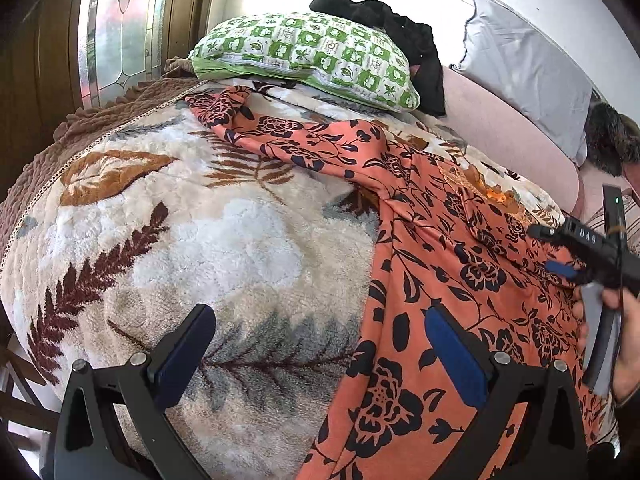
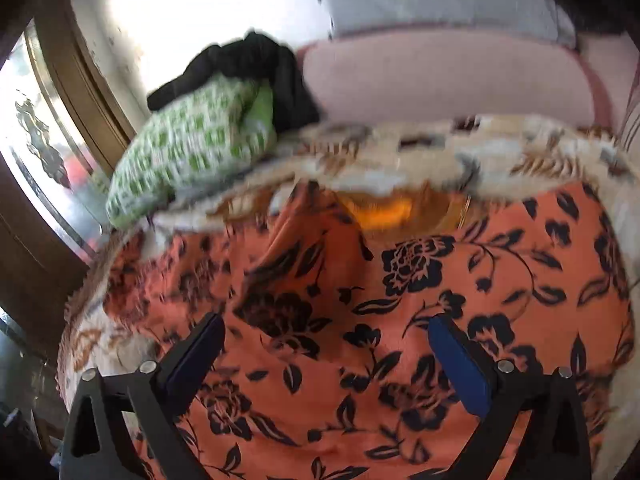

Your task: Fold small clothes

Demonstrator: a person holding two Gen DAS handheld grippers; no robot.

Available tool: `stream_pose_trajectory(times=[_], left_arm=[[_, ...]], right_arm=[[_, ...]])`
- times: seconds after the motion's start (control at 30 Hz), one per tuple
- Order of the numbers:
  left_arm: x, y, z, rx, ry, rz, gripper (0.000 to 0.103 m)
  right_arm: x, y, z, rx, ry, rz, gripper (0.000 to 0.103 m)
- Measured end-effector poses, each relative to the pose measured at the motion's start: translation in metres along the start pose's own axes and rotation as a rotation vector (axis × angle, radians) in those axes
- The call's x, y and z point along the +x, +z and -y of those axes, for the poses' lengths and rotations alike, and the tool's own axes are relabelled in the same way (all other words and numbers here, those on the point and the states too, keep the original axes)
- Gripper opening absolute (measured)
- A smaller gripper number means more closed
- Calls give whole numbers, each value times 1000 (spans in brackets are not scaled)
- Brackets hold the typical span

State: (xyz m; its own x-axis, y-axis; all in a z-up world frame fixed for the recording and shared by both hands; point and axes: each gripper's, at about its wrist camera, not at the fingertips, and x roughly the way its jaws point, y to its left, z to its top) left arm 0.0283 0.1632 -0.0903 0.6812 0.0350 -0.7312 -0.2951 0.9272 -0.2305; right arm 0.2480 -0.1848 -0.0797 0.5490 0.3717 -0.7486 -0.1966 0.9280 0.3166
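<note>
Blue pads line the jaws of both grippers, and both pairs of jaws stand wide apart with nothing pinched between them. The left gripper (image 1: 316,344) hangs over the fuzzy blanket (image 1: 192,240), with one jaw above the leaf pattern and the other above the edge of the orange flowered garment (image 1: 440,264). The right gripper (image 2: 326,354) hangs right over the middle of that same cloth, and its picture is smeared, so fine detail there is hard to tell. From the left wrist view, the right gripper also shows at the far right edge, with a hand (image 1: 624,340) around its grey handle. The open jaws are probably there because the cloth is lying loose and needs a new place to be grabbed. The garment lies flat on the blanket on the bed. It looks like a top, with its neck hole and a yellow inside patch (image 2: 380,208) at the far end, near the pink bolster (image 2: 440,80). So its body runs long from the near edge of the bed up toward the pillows. One long sleeve (image 1: 280,132) stretches away sideways toward the green checked pillow (image 1: 304,52), where a black cloth (image 1: 400,32) is piled. That sleeve is still out, so folding has hardly started.
</note>
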Motion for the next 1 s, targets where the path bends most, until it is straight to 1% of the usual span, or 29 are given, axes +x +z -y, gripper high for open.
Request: stream_pose_trajectory(times=[0.03,0.1,0.17,0.2,0.23,0.3,0.37,0.4,0.43,0.5,0.53,0.63,0.67,0.73,0.77,0.8,0.83,0.87,0.93,1.0], left_arm=[[0,0,-2,-7,-2,-1,103],[0,0,-4,-23,-13,-7,103],[1,-1,-2,-26,-23,-10,103],[1,-1,1,-17,-26,-9,103],[1,-1,4,-6,-30,-10,103],[-1,0,10,0,-58,-8,103],[-2,5,19,-15,-122,-30,103],[0,10,26,-28,-174,-53,103],[3,17,36,-35,-232,-79,103],[13,37,61,-42,-340,-126,103],[19,49,77,-48,-377,-142,103],[46,85,132,2,-474,-178,103],[60,94,150,13,-489,-201,103],[95,108,179,11,-487,-261,103],[113,111,190,0,-486,-289,101],[130,114,199,-3,-480,-313,90],[147,115,207,7,-450,-340,83],[164,115,210,15,-413,-366,71],[187,114,210,-3,-365,-403,70],[198,111,207,-27,-339,-420,70]], right_arm=[[2,-12,5,27,10,-4,103],[-12,-25,21,66,14,23,103],[-37,-19,35,122,36,64,103],[-52,-17,48,148,36,99,103],[-66,-3,52,173,29,129,103],[-91,0,82,256,35,173,103],[-113,-7,108,352,89,221,103],[-119,-17,120,383,127,235,103],[-121,-25,126,397,160,231,103],[-119,-45,136,403,219,190,103],[-116,-52,138,408,256,163,103],[-109,-72,138,413,352,132,103],[-110,-73,136,408,372,128,103],[-116,-71,130,386,411,145,103],[-120,-70,127,356,425,155,103],[-125,-69,122,318,427,170,103],[-130,-69,119,284,421,190,103],[-133,-70,117,259,417,207,103],[-134,-73,118,239,409,221,103],[-132,-76,123,243,419,220,103]])
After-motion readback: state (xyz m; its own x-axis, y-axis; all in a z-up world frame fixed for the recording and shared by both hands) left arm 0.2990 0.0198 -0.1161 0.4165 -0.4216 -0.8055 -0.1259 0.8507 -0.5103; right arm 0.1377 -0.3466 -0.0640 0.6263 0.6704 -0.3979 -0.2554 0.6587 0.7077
